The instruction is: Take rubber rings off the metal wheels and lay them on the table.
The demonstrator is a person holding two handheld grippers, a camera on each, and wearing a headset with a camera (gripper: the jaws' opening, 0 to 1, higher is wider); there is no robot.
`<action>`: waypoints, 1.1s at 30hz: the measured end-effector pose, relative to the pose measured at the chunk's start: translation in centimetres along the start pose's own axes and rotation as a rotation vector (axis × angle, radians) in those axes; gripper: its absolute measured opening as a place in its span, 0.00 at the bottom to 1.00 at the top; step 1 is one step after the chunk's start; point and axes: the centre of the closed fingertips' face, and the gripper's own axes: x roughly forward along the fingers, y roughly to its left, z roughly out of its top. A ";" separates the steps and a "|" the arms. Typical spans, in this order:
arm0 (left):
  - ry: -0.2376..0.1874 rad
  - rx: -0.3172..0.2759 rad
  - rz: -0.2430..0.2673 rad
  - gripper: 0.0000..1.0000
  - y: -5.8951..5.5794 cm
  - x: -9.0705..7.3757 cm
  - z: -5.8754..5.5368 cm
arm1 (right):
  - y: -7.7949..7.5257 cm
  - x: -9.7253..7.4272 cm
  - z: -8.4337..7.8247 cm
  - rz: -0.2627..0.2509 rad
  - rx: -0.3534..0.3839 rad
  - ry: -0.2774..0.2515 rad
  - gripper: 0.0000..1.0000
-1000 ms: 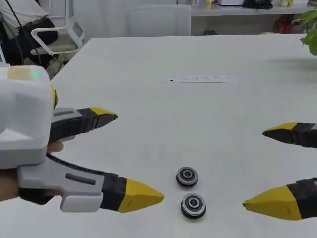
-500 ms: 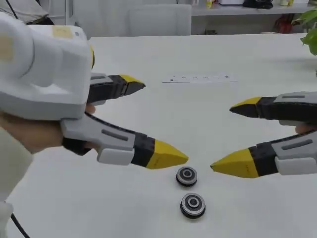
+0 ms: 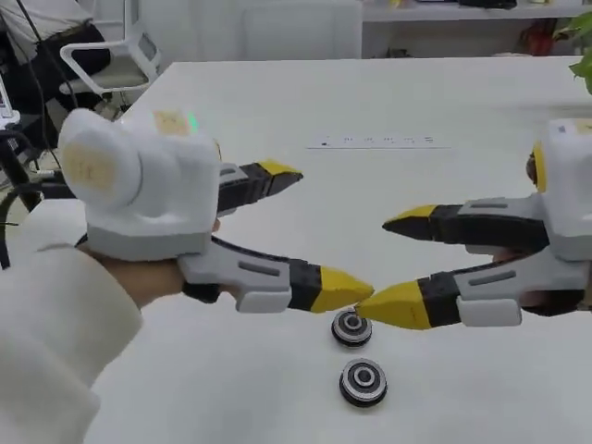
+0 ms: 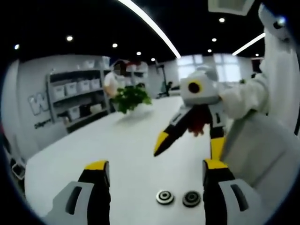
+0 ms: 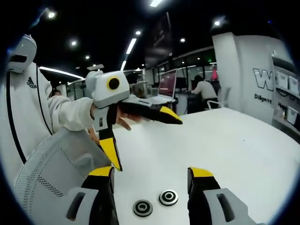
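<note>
Two small metal wheels with black rubber rings lie flat on the white table (image 3: 277, 102), one farther (image 3: 351, 327) and one nearer (image 3: 363, 382). My left gripper (image 3: 333, 231) comes in from the left, open, with its lower yellow tip just above the farther wheel. My right gripper (image 3: 373, 262) comes in from the right, open, and its lower tip almost meets the left one. Neither holds anything. The left gripper view has both wheels (image 4: 164, 197) (image 4: 191, 198) below its open jaws, with the right gripper (image 4: 187, 150) facing it. The right gripper view has both wheels (image 5: 142, 207) (image 5: 168, 197) and the left gripper (image 5: 149, 144).
A thin printed strip (image 3: 370, 142) lies farther back on the table. An office chair (image 3: 102, 65) stands past the table's far left corner. Green plant leaves (image 3: 581, 42) hang in at the right edge.
Both grippers have swung inward and lifted, so their lower tips now nearly meet above the farther wheel. The wheels have not moved.
</note>
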 end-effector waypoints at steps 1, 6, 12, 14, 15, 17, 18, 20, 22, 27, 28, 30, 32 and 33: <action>-0.006 0.000 0.000 0.76 -0.1 0.2 -0.4 | 0.2 0.1 -1.0 0.009 0.016 0.027 0.60; 0.045 -0.046 -0.037 0.69 -1.1 0.9 -3.0 | 1.5 0.7 -4.6 0.054 0.025 0.144 0.59; 0.117 -0.066 -0.085 0.65 -2.0 1.6 -5.5 | 2.0 1.4 -7.4 0.073 0.042 0.227 0.51; 0.128 -0.074 -0.108 0.63 -2.6 1.8 -6.1 | 2.0 1.7 -8.1 0.075 0.048 0.242 0.49; 0.135 -0.076 -0.120 0.63 -2.9 1.8 -6.3 | 1.8 1.6 -8.6 0.073 0.051 0.255 0.49; 0.166 -0.051 -0.139 0.60 -3.4 1.9 -6.9 | 1.6 1.7 -9.3 0.066 0.060 0.273 0.47; 0.174 -0.035 -0.146 0.59 -3.6 2.0 -7.1 | 1.5 1.7 -9.6 0.064 0.069 0.283 0.46; 0.186 -0.037 -0.162 0.55 -4.1 2.3 -7.6 | 1.6 1.8 -10.3 0.071 0.096 0.295 0.45; 0.209 -0.030 -0.195 0.49 -4.9 2.4 -8.2 | 1.8 1.9 -10.6 0.083 0.132 0.295 0.45; 0.236 -0.030 -0.225 0.39 -6.0 2.8 -9.2 | 2.3 2.0 -11.4 0.105 0.116 0.319 0.36; 0.242 -0.033 -0.235 0.37 -6.2 2.9 -9.4 | 2.5 2.1 -11.6 0.110 0.104 0.329 0.34; 0.251 -0.040 -0.238 0.36 -6.5 3.1 -9.8 | 2.7 2.1 -11.7 0.116 0.087 0.338 0.34; 0.254 -0.049 -0.233 0.34 -6.6 3.4 -10.0 | 2.8 2.2 -11.9 0.120 0.066 0.347 0.31; 0.254 -0.055 -0.231 0.32 -6.7 3.5 -10.0 | 2.8 2.2 -11.9 0.120 0.058 0.346 0.30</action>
